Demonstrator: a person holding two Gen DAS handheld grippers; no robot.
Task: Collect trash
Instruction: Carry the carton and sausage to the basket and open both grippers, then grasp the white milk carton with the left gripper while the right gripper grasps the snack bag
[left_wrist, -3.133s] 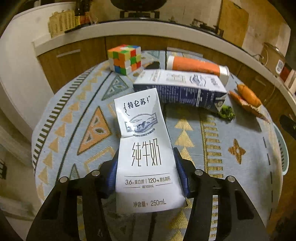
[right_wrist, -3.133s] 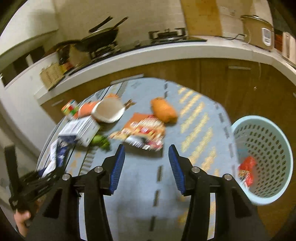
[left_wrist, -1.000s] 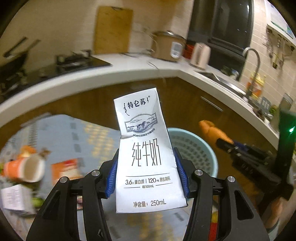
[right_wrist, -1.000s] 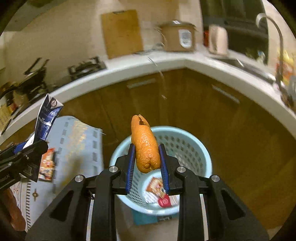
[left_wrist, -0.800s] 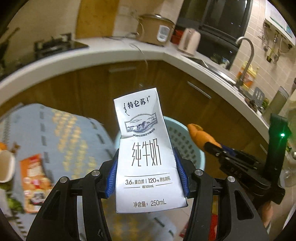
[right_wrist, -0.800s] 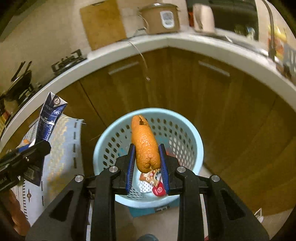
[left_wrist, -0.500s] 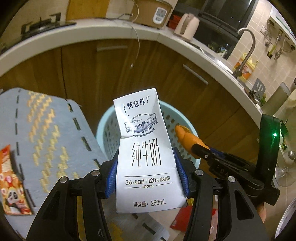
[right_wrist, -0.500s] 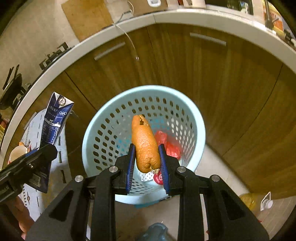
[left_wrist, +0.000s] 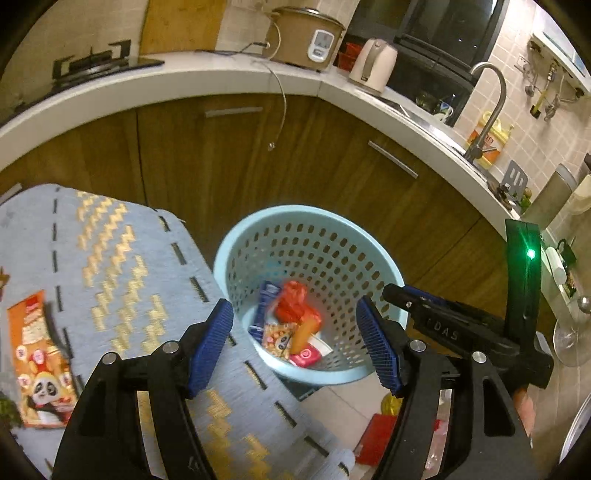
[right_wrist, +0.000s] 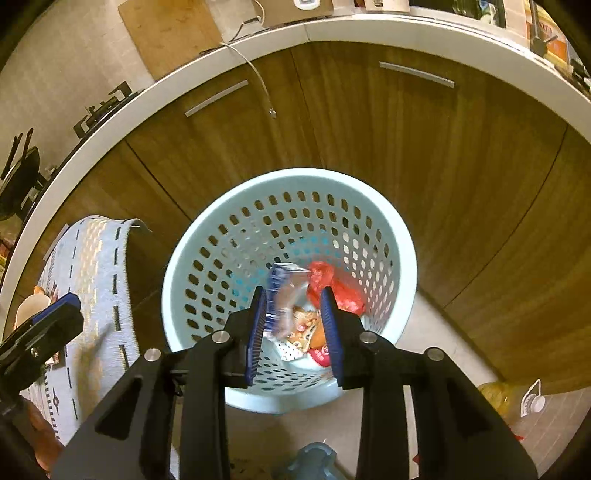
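We hold both grippers above the light-blue basket (right_wrist: 173, 280); the left gripper (left_wrist: 295, 334) and right gripper (right_wrist: 293, 326) have just been opening their jaws, nothing between them, and the milk carton (right_wrist: 280, 291) and orange peel (left_wrist: 303, 332) lie inside

**Basket on the floor beside the table**

The basket (left_wrist: 384, 266) stands on the floor at the table's (left_wrist: 122, 236) three o'clock edge, with the cabinets (left_wrist: 236, 147) behind it at twelve. In it lie a carton (left_wrist: 263, 306), a bag (left_wrist: 295, 302), a wrapper (left_wrist: 277, 338) and a peel (left_wrist: 303, 332). On the table, at nine o'clock, lies a snack packet (left_wrist: 38, 362). A bottle (right_wrist: 509, 400) lies on the floor at the basket's four o'clock.
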